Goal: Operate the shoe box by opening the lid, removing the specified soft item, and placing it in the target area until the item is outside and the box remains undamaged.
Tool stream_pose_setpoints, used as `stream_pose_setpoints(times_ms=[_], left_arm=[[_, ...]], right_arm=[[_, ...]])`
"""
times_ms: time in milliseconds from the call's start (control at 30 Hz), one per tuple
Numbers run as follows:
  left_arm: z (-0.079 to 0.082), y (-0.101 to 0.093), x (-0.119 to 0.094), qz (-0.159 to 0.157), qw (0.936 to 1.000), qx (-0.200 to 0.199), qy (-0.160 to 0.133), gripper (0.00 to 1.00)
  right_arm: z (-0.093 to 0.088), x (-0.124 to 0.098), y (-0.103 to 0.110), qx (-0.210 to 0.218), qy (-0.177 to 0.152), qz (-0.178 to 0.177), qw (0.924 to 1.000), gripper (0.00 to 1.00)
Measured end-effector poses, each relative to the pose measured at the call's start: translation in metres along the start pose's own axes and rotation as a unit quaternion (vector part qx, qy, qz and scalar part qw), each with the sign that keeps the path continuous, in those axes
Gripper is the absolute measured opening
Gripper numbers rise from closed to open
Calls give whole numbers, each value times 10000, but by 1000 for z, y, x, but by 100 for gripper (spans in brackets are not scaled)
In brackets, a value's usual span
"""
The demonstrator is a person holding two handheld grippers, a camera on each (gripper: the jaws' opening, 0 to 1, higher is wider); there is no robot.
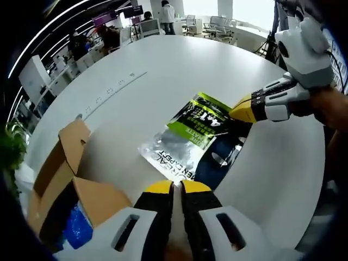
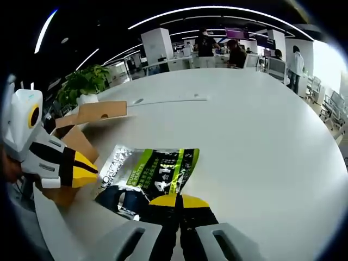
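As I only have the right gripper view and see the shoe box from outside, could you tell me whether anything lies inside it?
Observer: Yes. The left gripper view looks into the open shoe box, and something blue lies inside.
Operator: Thank you. Is the left gripper holding anything?
Observer: In its own view the left gripper has its jaws shut together with nothing between them, its tips at the edge of the foil pouch on the white table.
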State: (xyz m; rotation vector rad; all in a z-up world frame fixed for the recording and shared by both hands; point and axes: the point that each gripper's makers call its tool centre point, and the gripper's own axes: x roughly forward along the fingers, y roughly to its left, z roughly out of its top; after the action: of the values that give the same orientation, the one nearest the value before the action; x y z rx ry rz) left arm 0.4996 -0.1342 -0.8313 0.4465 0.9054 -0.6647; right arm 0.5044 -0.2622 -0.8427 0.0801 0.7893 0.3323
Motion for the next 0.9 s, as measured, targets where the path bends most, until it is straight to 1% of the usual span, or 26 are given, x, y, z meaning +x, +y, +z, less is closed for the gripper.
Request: stream_pose_setpoints(times_ms=[67, 167, 300, 400, 533, 633, 900], left_arm=[[2, -1, -3, -40, 10000, -24, -47, 7], [7, -2, -5, -66, 9999, -46, -152, 11], [11, -3, -10, -101, 9996, -99, -254, 12], [14, 1, -14, -110, 9993, -146, -313, 12], [17, 5, -19, -110, 9988, -250, -409, 13], [20, 7, -24, -122, 9981, -335, -505, 14], [19, 14, -30, -116, 9975, -422, -550, 14]], right_arm=[[0, 0, 0, -15, 14, -39, 10000, 0], [-1, -1, 0, 84, 24, -93, 9999, 0], [-2, -1, 1, 142, 35, -95, 9998, 0], [-2, -1, 3, 127, 51, -89, 9999, 0], [-2, 2, 8, 101, 55, -50, 9999, 0], [-1, 4, 15, 93, 79, 28, 9999, 0], [0, 8, 22, 39, 121, 82, 9999, 0]])
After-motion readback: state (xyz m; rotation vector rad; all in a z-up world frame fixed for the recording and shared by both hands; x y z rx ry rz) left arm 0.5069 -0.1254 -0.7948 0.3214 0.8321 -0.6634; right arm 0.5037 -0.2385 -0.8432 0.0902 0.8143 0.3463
